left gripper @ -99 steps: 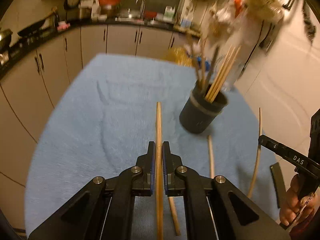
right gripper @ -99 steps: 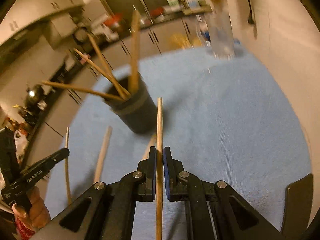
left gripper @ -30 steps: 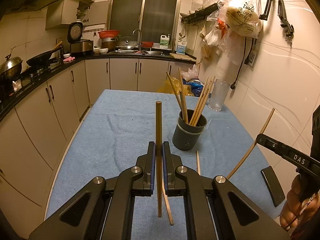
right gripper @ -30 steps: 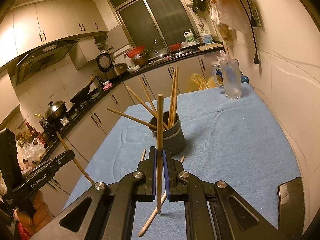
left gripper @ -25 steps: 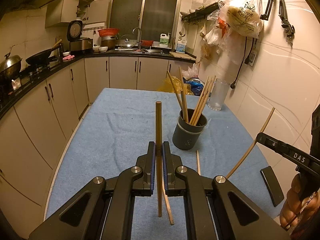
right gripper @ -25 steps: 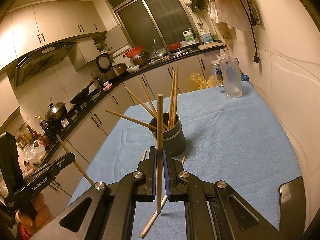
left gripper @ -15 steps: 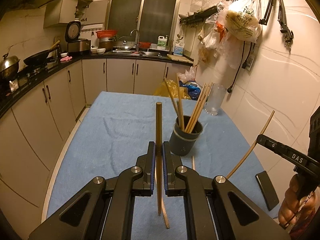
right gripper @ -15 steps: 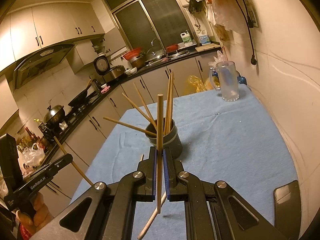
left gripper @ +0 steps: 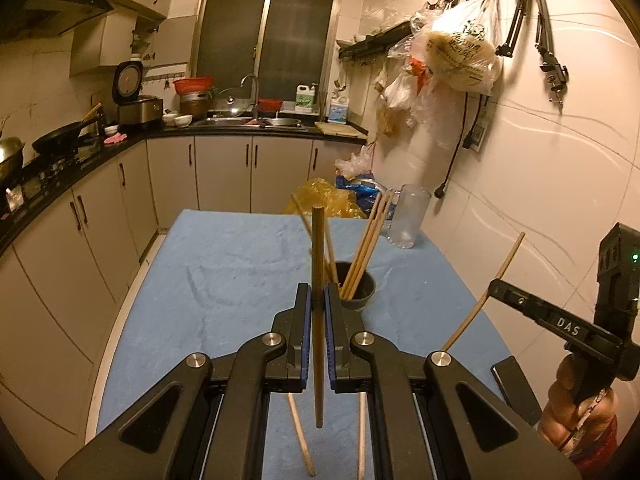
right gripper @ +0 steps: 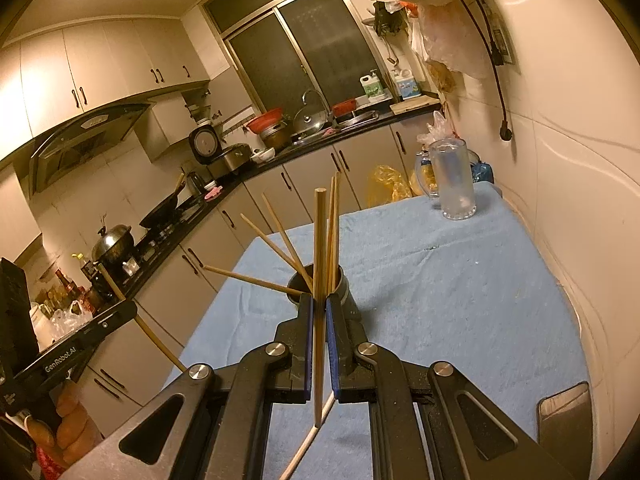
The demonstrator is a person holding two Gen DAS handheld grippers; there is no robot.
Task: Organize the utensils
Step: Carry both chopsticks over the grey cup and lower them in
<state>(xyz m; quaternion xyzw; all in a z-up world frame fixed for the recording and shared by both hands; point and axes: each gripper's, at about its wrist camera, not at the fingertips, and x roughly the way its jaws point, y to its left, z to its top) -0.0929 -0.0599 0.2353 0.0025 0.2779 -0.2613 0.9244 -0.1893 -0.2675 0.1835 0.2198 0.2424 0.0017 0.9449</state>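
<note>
- Your left gripper is clamped on a brown wooden chopstick, long axis upright, tip up.
- Your right gripper pinches a paler wooden chopstick likewise, upright above the blue cloth-covered table, just before the dark cylindrical utensil cup.

Your left tool points forward and slightly down, its jaws clamped tight on an upright chopstick. Your right tool does the same with its own chopstick. Your right hand shows at four o'clock, your left hand at eight o'clock.
</note>
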